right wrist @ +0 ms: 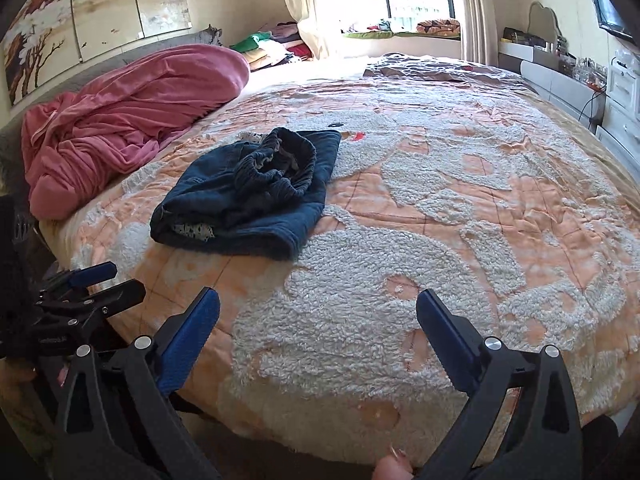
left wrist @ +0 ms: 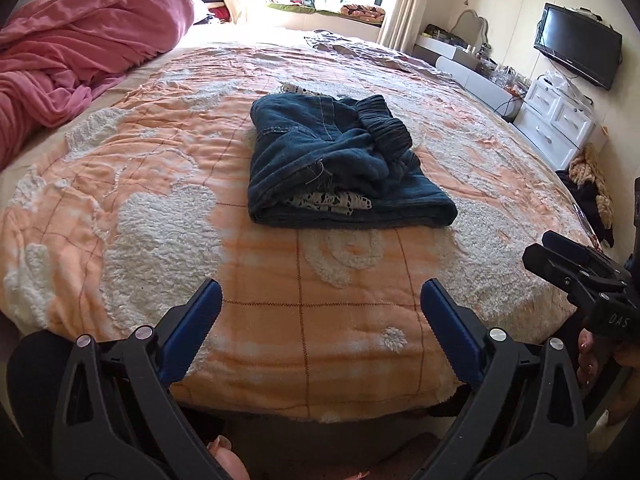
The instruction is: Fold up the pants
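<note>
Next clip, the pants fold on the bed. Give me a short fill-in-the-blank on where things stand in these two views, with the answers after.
1. The dark blue folded denim pants lie on the peach and white fleece bedspread, held by ____ gripper.
2. Both the left gripper and the right gripper have jaws that are ____.
3. The crumpled blanket beside the pants is ____ in colour.

Answers: neither; open; pink

pants (right wrist: 244, 196) folded on bed (right wrist: 440, 208) | right gripper (right wrist: 318, 318) wide, empty | left gripper (right wrist: 108, 280) beside
</note>
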### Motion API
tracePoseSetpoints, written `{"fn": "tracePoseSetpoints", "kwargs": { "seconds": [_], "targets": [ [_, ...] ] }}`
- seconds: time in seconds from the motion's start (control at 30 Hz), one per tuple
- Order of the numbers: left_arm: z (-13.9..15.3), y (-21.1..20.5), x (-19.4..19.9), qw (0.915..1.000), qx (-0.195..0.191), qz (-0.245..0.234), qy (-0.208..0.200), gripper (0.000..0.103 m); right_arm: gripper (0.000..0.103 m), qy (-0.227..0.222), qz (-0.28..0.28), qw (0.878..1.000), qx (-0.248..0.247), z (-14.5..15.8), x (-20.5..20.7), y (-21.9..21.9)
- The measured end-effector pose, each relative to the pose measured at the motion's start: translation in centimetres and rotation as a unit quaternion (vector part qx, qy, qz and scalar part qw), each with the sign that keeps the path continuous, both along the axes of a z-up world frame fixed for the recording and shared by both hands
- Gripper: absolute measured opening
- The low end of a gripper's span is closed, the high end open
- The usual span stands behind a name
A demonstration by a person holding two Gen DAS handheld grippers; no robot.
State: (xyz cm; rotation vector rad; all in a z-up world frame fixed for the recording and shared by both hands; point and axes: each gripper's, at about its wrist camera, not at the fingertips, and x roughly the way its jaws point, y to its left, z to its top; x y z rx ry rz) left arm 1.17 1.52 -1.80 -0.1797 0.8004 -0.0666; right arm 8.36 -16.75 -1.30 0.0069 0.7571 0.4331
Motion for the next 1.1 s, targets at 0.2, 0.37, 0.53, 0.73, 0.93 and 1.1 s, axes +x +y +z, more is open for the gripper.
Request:
{"fn": "tracePoseSetpoints", "kwargs": {
  "seconds": [0.2, 0.37, 0.53, 0.73, 0.93, 1.1],
  "targets": [
    [0.07, -0.27, -0.31, 1.0, 0.004, -0.001, 0.0, 0.093, 0.098, 0.005, 0.002, 1.0, 0.008, 0.05, -0.13, 0.15],
    [0.14, -0.24, -0.37, 1.0, 0.004, -0.001, 0.001, 0.093, 0.098, 0.004, -0.004, 1.0, 0.007, 0.22, -0.13, -0.05],
    [0.19, -0.24, -0.39, 1.0, 0.007, 0.0, 0.001, 0.093, 0.098, 0.007, -0.01, 1.0, 0.013, 0.23, -0.01, -0.39],
    [0.29, -0.2, -0.45, 1.0, 0.009, 0.001, 0.0, 0.093, 0.098, 0.01, -0.01, 1.0, 0.014, 0.26, 0.02, -0.47],
    [0.46, -0.19, -0.54, 0.9999, 0.012, 0.004, 0.0, 0.093, 0.098, 0.011, -0.01, 1.0, 0.014, 0.33, -0.03, -0.44],
    [0.54, -0.15, -0.61, 0.9999, 0.012, 0.005, 0.0, 0.093, 0.098, 0.011, -0.013, 1.0, 0.014, 0.33, -0.07, -0.5]
  ]
}}
